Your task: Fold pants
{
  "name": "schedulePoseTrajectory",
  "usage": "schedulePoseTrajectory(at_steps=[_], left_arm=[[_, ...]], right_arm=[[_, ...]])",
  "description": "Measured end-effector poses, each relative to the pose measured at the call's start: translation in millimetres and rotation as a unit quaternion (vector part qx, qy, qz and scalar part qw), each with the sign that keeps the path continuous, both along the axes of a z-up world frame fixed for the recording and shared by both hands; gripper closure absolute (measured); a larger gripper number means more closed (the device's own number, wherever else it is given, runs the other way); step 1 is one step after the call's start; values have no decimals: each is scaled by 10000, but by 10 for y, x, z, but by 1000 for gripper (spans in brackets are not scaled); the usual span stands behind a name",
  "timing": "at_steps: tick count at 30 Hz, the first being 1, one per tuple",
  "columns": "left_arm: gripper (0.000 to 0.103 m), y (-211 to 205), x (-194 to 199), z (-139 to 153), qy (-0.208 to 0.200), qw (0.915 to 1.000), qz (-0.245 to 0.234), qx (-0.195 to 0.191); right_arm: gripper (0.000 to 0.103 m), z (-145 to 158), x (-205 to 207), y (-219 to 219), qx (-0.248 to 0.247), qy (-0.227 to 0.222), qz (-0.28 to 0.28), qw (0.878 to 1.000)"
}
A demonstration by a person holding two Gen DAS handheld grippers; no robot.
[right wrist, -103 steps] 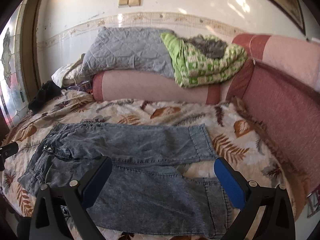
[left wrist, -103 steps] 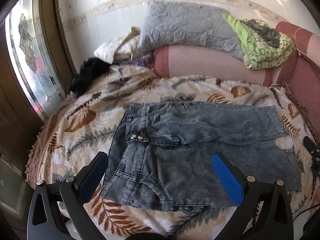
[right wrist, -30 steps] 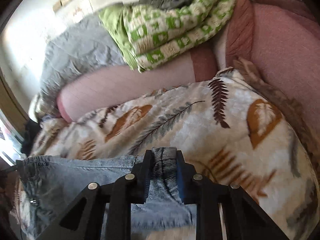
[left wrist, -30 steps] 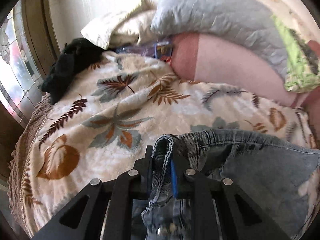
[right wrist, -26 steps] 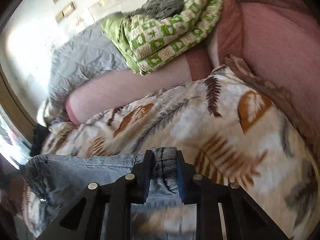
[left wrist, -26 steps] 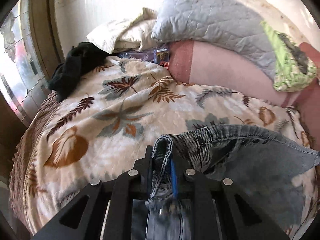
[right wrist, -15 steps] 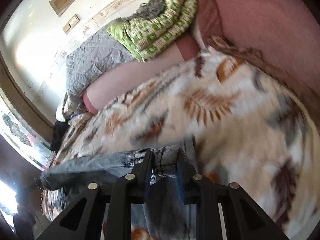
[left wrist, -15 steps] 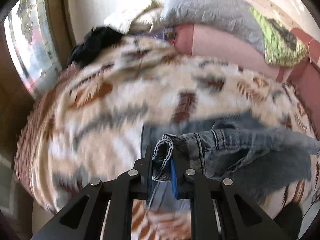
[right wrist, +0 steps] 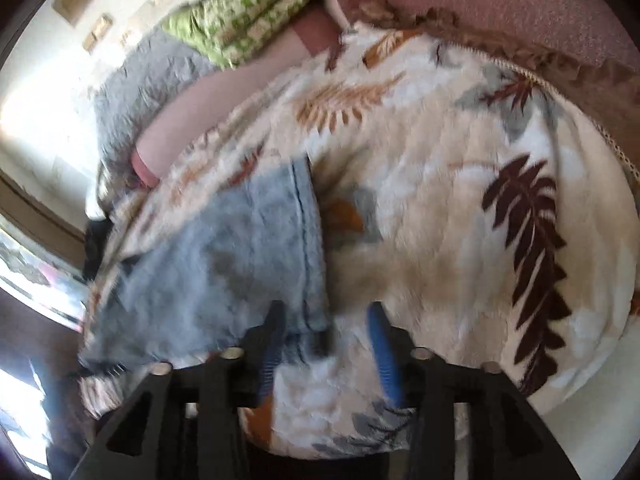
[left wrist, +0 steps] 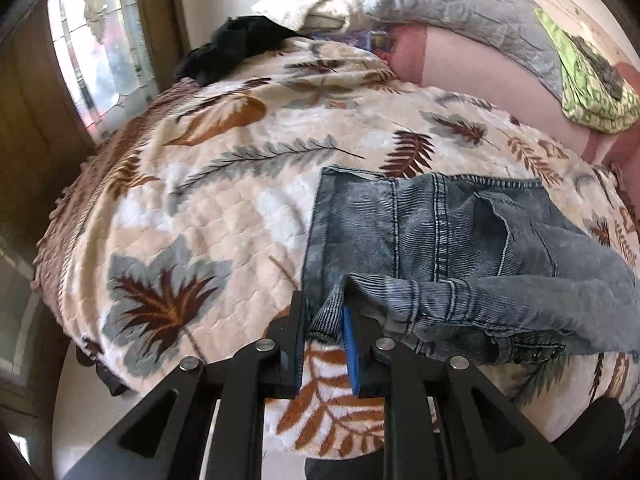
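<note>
Grey-blue denim pants [left wrist: 440, 232] lie folded lengthwise on a leaf-patterned bedspread [left wrist: 208, 200], one leg over the other. My left gripper [left wrist: 323, 320] is at the bed's near edge, its jaws just starting to open. A fold of the waistband [left wrist: 328, 316] still sits between the blue pads. In the blurred right wrist view, the leg end of the pants [right wrist: 224, 264] lies flat on the bedspread [right wrist: 440, 200]. My right gripper [right wrist: 326, 320] is opening there, with the hem between its fingers and neither pad pressing on it.
A black garment [left wrist: 236, 46] lies at the far left corner by a window [left wrist: 104, 40]. A grey pillow [left wrist: 460, 0], green blanket [left wrist: 592, 80] and pink bolster [left wrist: 480, 68] line the back. A pink padded side [right wrist: 520, 0] borders the right. Floor [left wrist: 100, 420] shows below the bed's edge.
Both grippers came back to the bed's near edge, laying the lifted leg over the other. The right jaws parted and let go of the hem; the left jaws eased apart slightly.
</note>
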State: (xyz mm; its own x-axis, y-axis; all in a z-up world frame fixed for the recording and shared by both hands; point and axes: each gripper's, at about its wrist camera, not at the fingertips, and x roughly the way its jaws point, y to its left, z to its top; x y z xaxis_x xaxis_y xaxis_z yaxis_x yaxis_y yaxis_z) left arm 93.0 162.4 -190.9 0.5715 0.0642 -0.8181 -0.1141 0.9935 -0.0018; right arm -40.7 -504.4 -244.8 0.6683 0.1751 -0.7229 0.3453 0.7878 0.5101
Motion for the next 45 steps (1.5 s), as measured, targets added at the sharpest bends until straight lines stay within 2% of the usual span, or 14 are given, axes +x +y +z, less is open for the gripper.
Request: schedulePoseTrajectory(at_steps=[3,8,10,14,17,20,24,27,31,34,36,38,42,45], left_arm=[[83,7,-112,83,-56,9998,116,122],[82,22,-278,350,-430,9950,502,745],[81,32,-304,461,-571,9941,558,741],[80,-182,-305,570,-715,9953,210,612],[72,-536,-242,459,-633,9957,-308,607],[70,-892,-97,236,-377,9951,-706,585],[65,-1125,49,-6,-27,9946,-865,581],[58,-1182,143,-222,363,9933,-782,767],[58,-1115,148,-143,215,9956,-702,574],[58,-1072,111,-36,81,9956,-749,551],[58,-1022,80,34,-25,9954,-810,512],[57,-964,56,95,-146,9940,-856,664],[56,-854,23,134,-290,9894,-997,1015],[55,-783,56,70,-246,9877,-1087,1095]], right_arm=[[42,81,31,-13,151,-234,-98,9996],[42,133,253,209,-344,-121,-66,9993],[42,98,298,256,-445,-36,-70,9990],[42,-103,400,423,-708,338,163,9968],[42,-163,351,535,-971,288,232,9946],[42,-137,330,550,-1030,450,359,9930],[42,46,319,435,-865,361,305,9951],[41,302,424,448,-764,2,364,9964],[42,574,807,783,-503,-410,1065,9922],[41,713,1248,1331,-478,-607,1970,9774],[42,757,1561,1788,-706,-633,2605,9608],[42,741,1912,2279,-972,-582,3301,9371],[42,595,2453,2946,-1482,-347,4043,9019],[44,420,2744,3183,-1628,-140,4257,8900]])
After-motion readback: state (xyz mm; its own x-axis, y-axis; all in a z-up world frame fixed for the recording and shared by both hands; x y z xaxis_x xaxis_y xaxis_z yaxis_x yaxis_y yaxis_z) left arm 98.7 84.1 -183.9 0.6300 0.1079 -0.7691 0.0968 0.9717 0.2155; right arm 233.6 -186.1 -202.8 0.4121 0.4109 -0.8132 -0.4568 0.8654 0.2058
